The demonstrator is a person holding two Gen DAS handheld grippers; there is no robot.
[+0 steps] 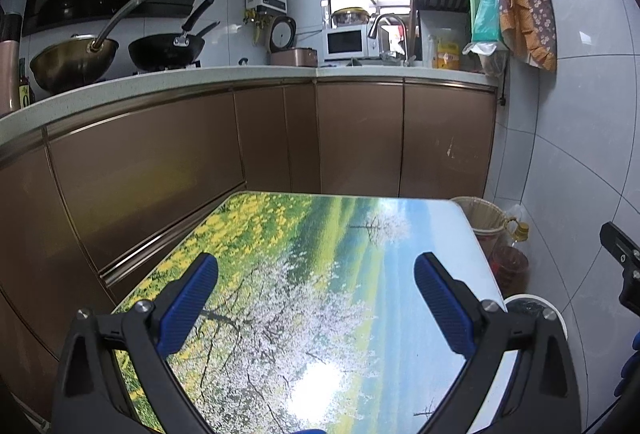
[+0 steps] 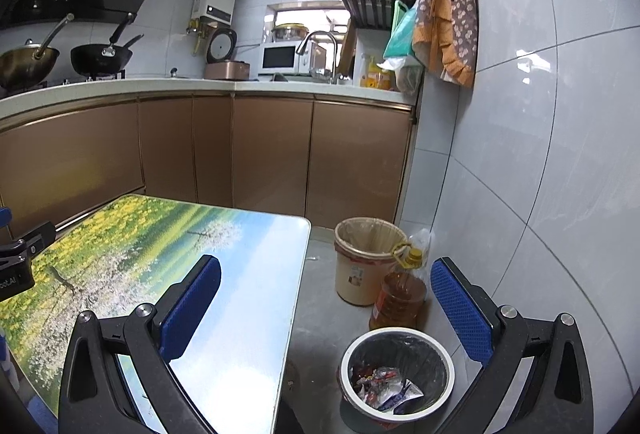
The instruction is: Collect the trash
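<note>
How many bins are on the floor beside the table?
2. A lined bin holding wrappers nearest the camera, and a beige bin beyond the oil bottle. Others may be hidden behind the table.

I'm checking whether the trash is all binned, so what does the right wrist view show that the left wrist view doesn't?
Only the right wrist view looks into the black-lined bin, where crumpled wrappers lie, and shows the beige bin and oil bottle in full. Only the left wrist view shows the table's left edge against the cabinets. Both show the landscape-print tabletop with no trash visible on it, the kitchen counter, and open jaws on the left gripper and right gripper.
</note>
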